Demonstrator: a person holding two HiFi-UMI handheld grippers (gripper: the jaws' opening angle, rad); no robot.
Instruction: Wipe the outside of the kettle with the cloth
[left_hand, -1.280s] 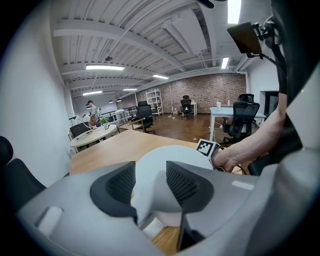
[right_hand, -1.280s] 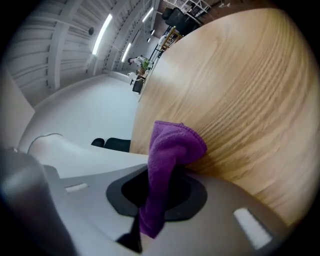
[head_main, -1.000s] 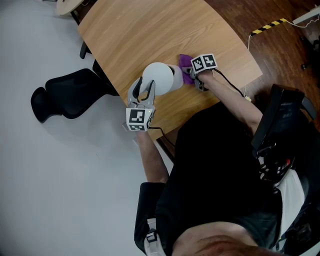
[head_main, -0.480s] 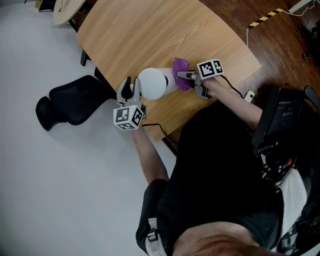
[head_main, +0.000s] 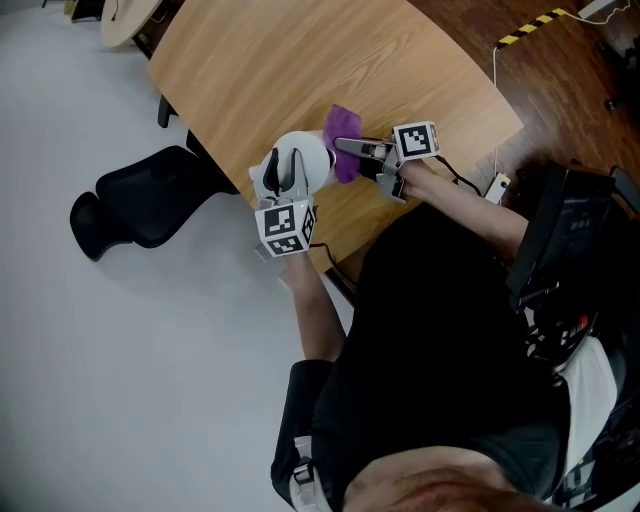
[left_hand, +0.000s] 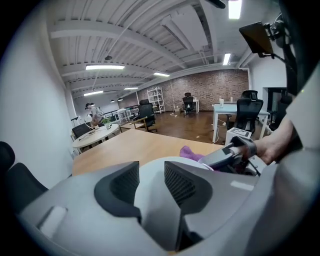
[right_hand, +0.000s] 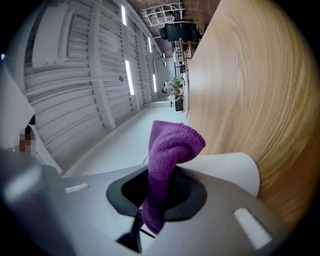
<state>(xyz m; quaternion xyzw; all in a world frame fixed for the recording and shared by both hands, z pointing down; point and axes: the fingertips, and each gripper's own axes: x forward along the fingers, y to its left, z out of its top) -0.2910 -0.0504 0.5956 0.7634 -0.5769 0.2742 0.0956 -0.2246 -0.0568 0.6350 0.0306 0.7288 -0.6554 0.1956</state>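
Observation:
A white kettle (head_main: 300, 158) stands near the front edge of the wooden table (head_main: 300, 60). My left gripper (head_main: 287, 172) reaches over it from the near side. Its jaws have just been closing, and in the left gripper view (left_hand: 151, 180) they are shut on a white part of the kettle (left_hand: 152, 202), probably the handle. My right gripper (head_main: 345, 148) is shut on a purple cloth (head_main: 340, 125) and holds it against the kettle's upper right side. In the right gripper view the cloth (right_hand: 170, 150) sticks out from between the jaws (right_hand: 155, 195), above the kettle (right_hand: 225, 170).
A black office chair (head_main: 140, 195) stands on the grey floor left of the table. A cable runs from each gripper back over the table's near edge. Black-and-yellow tape (head_main: 540, 22) lies on the dark floor at the far right. A round table (head_main: 125, 15) stands at the top left.
The right gripper has risen with the cloth from the tabletop beside the kettle to its upper side. The left gripper swung out to the left, then came back onto the kettle.

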